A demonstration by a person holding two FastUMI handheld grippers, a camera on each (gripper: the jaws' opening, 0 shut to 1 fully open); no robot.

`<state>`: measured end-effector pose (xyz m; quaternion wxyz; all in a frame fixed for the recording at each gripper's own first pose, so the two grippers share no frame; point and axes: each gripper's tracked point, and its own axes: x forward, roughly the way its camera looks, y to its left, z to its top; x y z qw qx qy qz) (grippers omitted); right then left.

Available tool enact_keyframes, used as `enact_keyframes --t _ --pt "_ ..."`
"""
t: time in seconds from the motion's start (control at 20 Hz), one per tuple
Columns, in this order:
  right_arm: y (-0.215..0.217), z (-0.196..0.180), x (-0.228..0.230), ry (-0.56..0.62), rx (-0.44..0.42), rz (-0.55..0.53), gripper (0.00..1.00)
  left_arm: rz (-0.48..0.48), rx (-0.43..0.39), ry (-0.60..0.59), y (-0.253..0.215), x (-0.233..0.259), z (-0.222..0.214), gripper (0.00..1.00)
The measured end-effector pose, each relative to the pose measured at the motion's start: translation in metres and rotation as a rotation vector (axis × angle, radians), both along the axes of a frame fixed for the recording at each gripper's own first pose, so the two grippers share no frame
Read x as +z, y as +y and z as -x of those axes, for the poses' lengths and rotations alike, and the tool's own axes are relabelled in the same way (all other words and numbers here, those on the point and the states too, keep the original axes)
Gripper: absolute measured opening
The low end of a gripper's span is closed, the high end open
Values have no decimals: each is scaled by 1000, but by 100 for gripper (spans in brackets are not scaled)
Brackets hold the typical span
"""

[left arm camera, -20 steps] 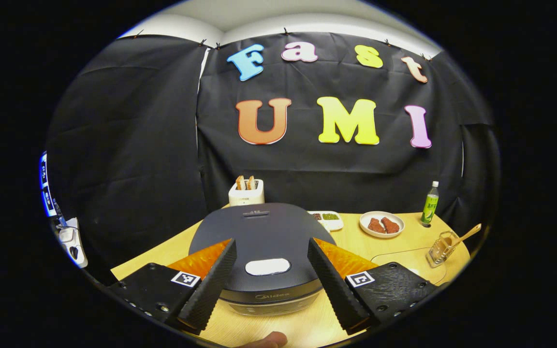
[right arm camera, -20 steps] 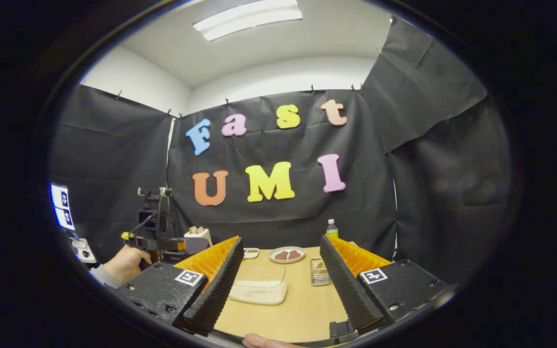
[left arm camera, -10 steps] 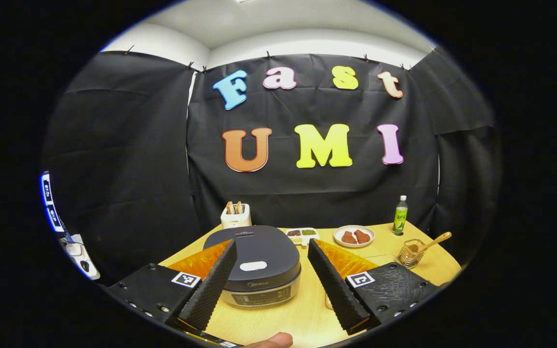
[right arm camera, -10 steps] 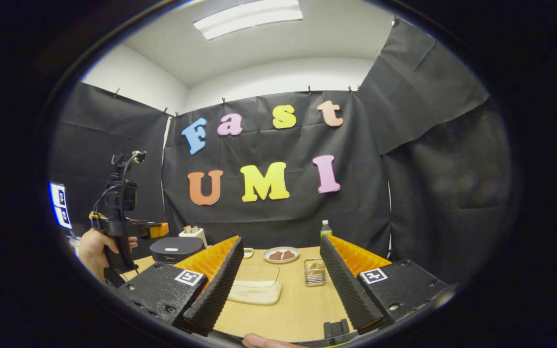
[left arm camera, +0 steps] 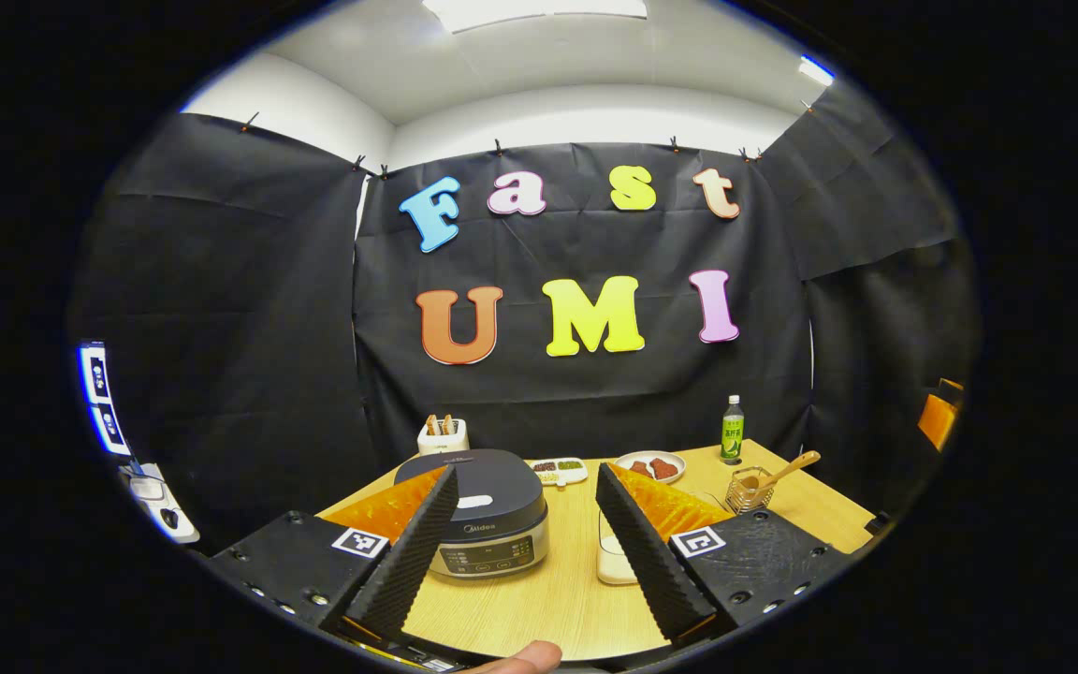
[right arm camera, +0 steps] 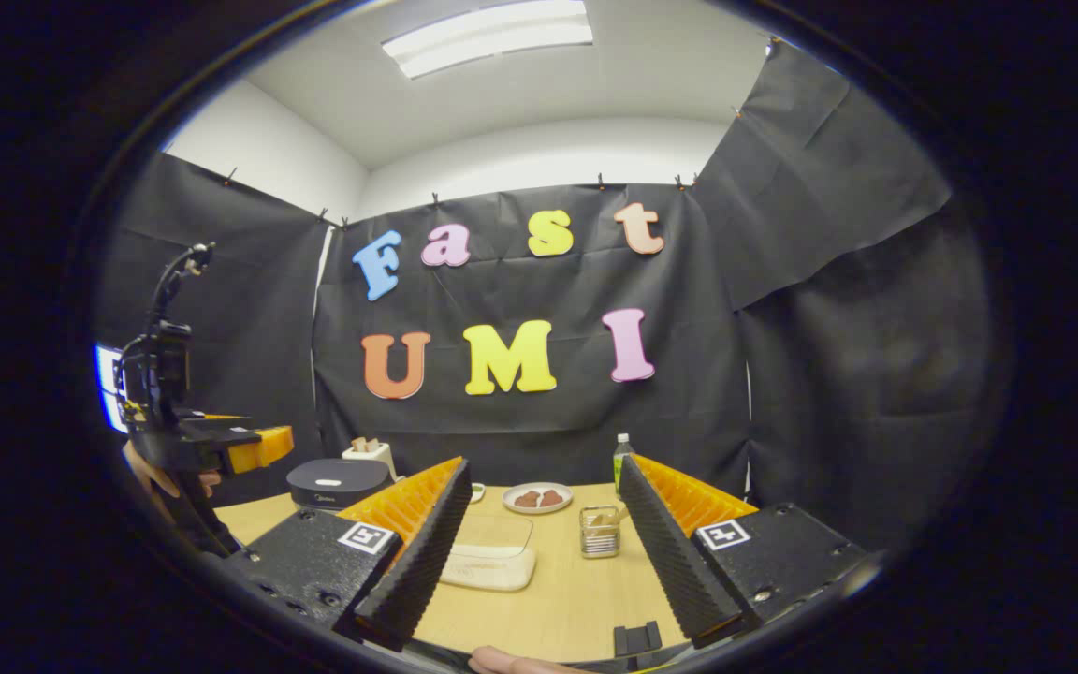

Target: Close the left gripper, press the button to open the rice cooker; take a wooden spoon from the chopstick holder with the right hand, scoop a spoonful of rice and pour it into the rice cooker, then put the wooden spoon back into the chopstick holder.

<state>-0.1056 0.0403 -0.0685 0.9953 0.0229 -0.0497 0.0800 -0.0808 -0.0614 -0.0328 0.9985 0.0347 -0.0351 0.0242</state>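
Observation:
The dark rice cooker (left arm camera: pixel 488 510) stands on the wooden table with its lid down and a white button (left arm camera: pixel 474 502) on top. My left gripper (left arm camera: pixel 527 473) is open, held back from the cooker and above the table. A wooden spoon (left arm camera: pixel 787 468) leans in the wire chopstick holder (left arm camera: pixel 747 489) at the right. A clear rice box (left arm camera: pixel 609 557) is partly hidden behind one finger. My right gripper (right arm camera: pixel 544 463) is open and holds nothing; the rice box (right arm camera: pixel 492 557) and the chopstick holder (right arm camera: pixel 600 531) lie ahead of it. The left gripper (right arm camera: pixel 221 449), held by a hand, hovers near the cooker (right arm camera: pixel 338 482).
Along the back of the table (left arm camera: pixel 558 599) stand a toaster (left arm camera: pixel 442 433), a small divided dish (left arm camera: pixel 558 468), a plate of meat (left arm camera: pixel 650 465) and a green bottle (left arm camera: pixel 732 429). Black cloth walls close the booth on three sides.
My left gripper has drawn back and up from the cooker, which now looks smaller and farther off; its lid stays down. My right gripper has barely moved and stays open.

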Motion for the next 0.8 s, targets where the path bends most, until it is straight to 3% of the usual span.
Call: enact_keyframes --t 0.05,0.1,0.15,0.2,0.25,0.8 --pt "-5 -3 0 6 -14 -2 100 3 -16 -15 -4 3 4 87" --pt "-5 -6 -2 16 -17 -2 98 6 -38 -15 -10 1 9 94" --pt "-5 -8 -4 25 -20 -1 100 10 -46 -10 -10 -2 13 94" --pt "-9 -11 -4 29 -28 1 100 18 -47 -2 -8 -6 17 89" --pt "-13 -12 -2 30 -43 -2 100 21 -41 12 -4 -10 21 96" --pt "-18 -11 3 18 -84 31 100 27 -44 6 8 -15 21 96"
